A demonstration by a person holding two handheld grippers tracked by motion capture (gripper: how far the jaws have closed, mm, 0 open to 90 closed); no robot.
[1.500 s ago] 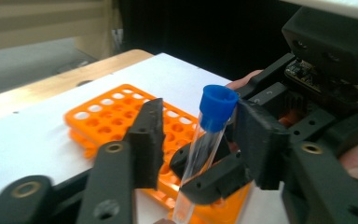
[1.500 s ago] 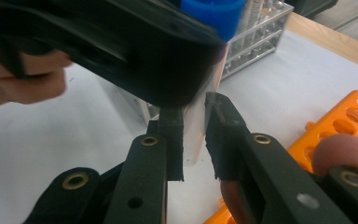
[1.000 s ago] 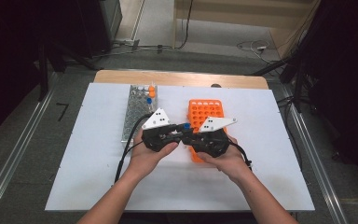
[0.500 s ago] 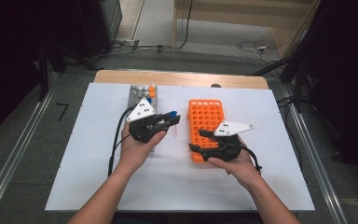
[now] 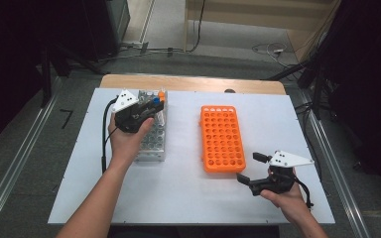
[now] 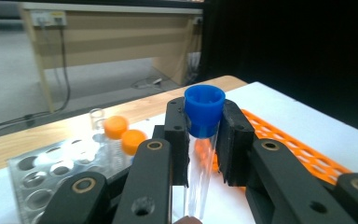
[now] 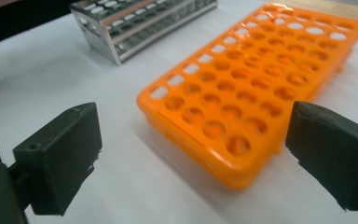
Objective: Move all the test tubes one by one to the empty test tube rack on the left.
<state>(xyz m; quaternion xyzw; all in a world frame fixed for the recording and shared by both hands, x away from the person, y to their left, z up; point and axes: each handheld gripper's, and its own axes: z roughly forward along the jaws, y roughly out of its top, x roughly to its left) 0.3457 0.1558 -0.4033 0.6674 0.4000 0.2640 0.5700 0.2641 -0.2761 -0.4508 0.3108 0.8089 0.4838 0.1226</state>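
Left tongs (image 6: 204,154) clenched on blue-capped tube (image 6: 202,140) over metal rack (image 5: 151,134); right tongs (image 7: 193,163) just opening, nothing between, near orange rack (image 7: 256,79).

My left gripper (image 5: 149,110) is a black housing with a white three-cornered plate on top and a black cable looping off its side away from the orange rack (image 5: 222,139); its linkage arms show brass-ringed pivots and plain screw holes, ending in blocky black pads. My right gripper (image 5: 250,168), at the rack's near corner, is built the same, with chunky matte-black pads. My forearms are bare, no sleeves.
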